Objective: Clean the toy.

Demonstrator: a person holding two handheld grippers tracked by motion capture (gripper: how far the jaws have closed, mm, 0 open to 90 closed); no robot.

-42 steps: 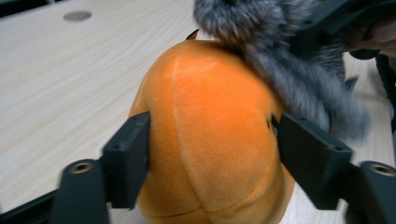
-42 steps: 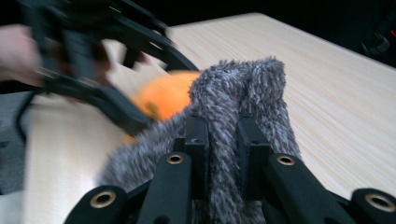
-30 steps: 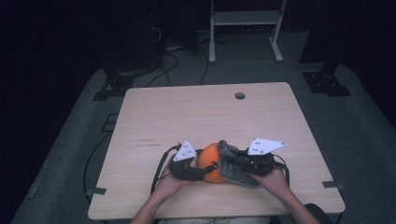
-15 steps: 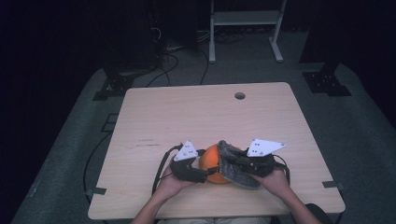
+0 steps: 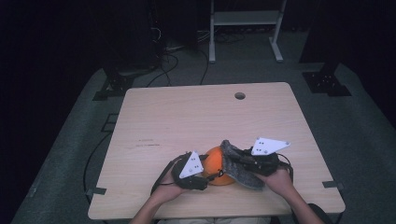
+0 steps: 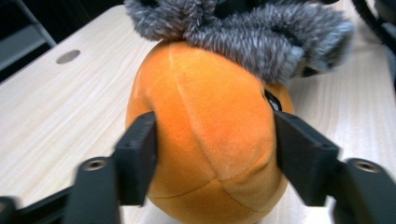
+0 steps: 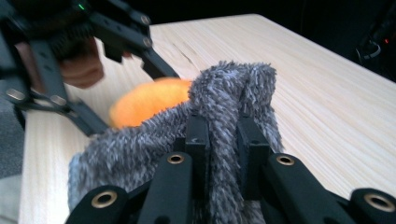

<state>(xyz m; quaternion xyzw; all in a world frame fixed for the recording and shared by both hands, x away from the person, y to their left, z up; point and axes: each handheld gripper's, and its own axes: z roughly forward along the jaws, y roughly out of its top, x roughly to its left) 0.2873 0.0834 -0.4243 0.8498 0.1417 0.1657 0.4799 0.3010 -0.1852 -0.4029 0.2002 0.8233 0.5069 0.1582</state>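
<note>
An orange plush ball [image 5: 215, 167] sits on the wooden table [image 5: 196, 116] near its front edge. In the left gripper view the orange plush ball [image 6: 210, 116] is between the jaws of my left gripper [image 6: 215, 154]. Those jaws have just been opening, and both pads still touch its sides. A grey fuzzy cloth [image 5: 240, 168] lies over the ball's top and right side. My right gripper [image 7: 224, 140] is shut on a fold of the grey cloth [image 7: 233, 88]. From above, the left gripper [image 5: 205, 175] and the right gripper [image 5: 245, 164] face each other across the ball.
A round cable hole [image 5: 240, 95] is in the table's far side. The person's hands [image 5: 280, 179] rest at the front edge. Cables [image 5: 161, 179] trail off the table's front left. A metal stand [image 5: 245, 28] is on the dark floor beyond.
Both hands stay at the front edge with the ball and cloth between them. I see no clear shift of either.
</note>
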